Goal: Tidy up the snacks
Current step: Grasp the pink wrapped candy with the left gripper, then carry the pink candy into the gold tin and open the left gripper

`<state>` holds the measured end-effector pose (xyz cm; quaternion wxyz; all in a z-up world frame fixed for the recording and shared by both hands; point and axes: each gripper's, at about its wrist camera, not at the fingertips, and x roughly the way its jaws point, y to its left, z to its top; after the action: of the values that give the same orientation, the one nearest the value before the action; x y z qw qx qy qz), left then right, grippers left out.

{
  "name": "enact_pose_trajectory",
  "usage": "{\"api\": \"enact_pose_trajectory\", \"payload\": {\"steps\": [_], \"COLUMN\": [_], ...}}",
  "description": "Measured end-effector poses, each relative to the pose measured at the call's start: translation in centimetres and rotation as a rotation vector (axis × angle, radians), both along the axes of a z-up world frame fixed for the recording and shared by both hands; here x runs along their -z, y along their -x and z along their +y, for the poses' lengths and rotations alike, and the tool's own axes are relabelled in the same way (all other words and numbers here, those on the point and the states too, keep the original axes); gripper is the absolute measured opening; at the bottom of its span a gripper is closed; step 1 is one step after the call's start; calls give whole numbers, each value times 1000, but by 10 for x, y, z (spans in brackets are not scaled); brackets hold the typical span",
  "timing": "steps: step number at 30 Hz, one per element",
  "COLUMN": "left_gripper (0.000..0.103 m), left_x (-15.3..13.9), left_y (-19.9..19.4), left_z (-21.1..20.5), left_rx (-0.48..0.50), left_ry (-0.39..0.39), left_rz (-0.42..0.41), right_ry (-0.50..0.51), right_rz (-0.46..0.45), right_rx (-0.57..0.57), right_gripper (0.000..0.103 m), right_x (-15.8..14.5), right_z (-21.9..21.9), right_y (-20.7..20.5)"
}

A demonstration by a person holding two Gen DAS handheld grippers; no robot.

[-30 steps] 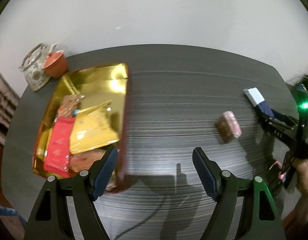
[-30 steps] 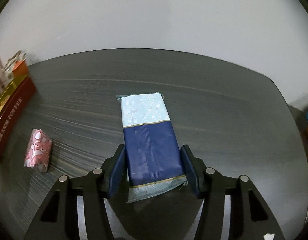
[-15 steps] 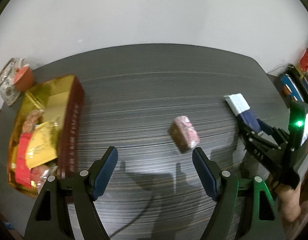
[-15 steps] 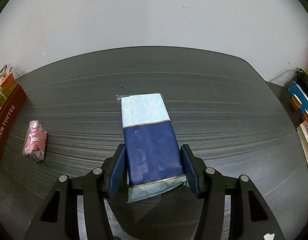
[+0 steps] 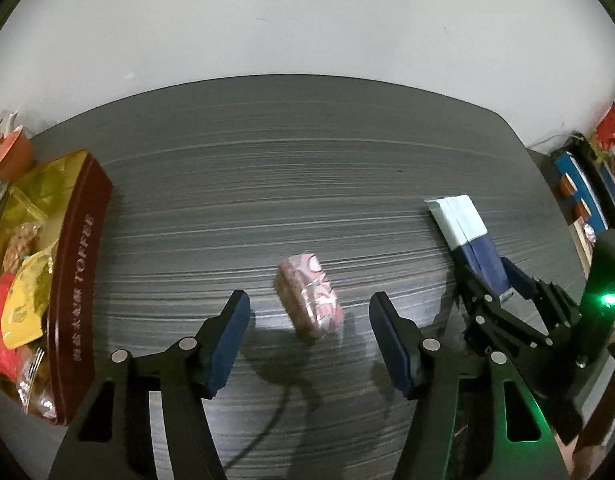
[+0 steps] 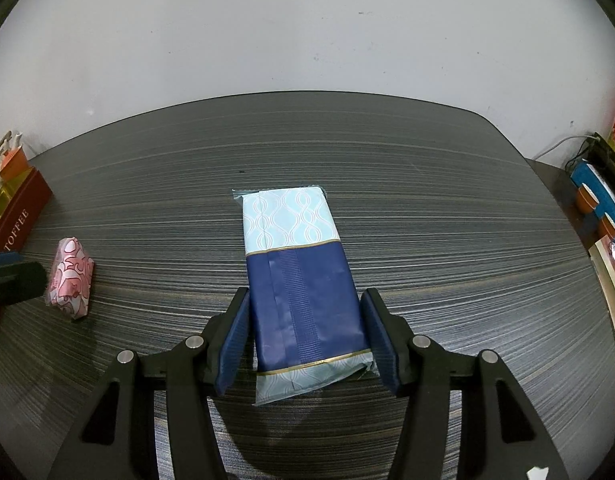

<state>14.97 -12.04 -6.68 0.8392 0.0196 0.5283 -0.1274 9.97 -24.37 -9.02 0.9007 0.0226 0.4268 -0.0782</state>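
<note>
A pink patterned snack packet (image 5: pixel 310 297) lies on the dark table, just ahead of and between the fingers of my open left gripper (image 5: pixel 309 320); it also shows in the right wrist view (image 6: pixel 70 279). My right gripper (image 6: pixel 305 330) is shut on a navy and pale-blue packet (image 6: pixel 303 280), which also shows at the right of the left wrist view (image 5: pixel 469 236). A maroon toffee tin (image 5: pixel 77 280) with a gold lining stands at the left and holds several snack packets.
A small teapot and an orange cup (image 5: pixel 13 152) stand behind the tin at the far left. Books and boxes (image 5: pixel 587 192) sit beyond the table's right edge. A white wall runs behind the table.
My left gripper has swung right, away from the tin, and now has the pink packet between its open fingers. My right gripper keeps its hold on the blue packet.
</note>
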Motion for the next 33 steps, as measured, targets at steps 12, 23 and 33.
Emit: {"api": "enact_pose_trajectory", "payload": {"steps": [12, 23, 33], "left_gripper": [44, 26, 24], "left_x": [31, 33, 31], "left_y": [-22, -24, -7], "left_z": [-8, -9, 17], "left_rx": [-31, 0, 11], "left_ry": [-29, -46, -35], "left_rz": [75, 51, 52], "right_ry": [-9, -12, -12], "right_rz": [-2, -2, -1], "right_rx": [-3, -4, -4], "right_gripper": [55, 56, 56], "right_x": [1, -1, -1], "right_z": [-7, -15, -15], "right_y": [3, 5, 5]}}
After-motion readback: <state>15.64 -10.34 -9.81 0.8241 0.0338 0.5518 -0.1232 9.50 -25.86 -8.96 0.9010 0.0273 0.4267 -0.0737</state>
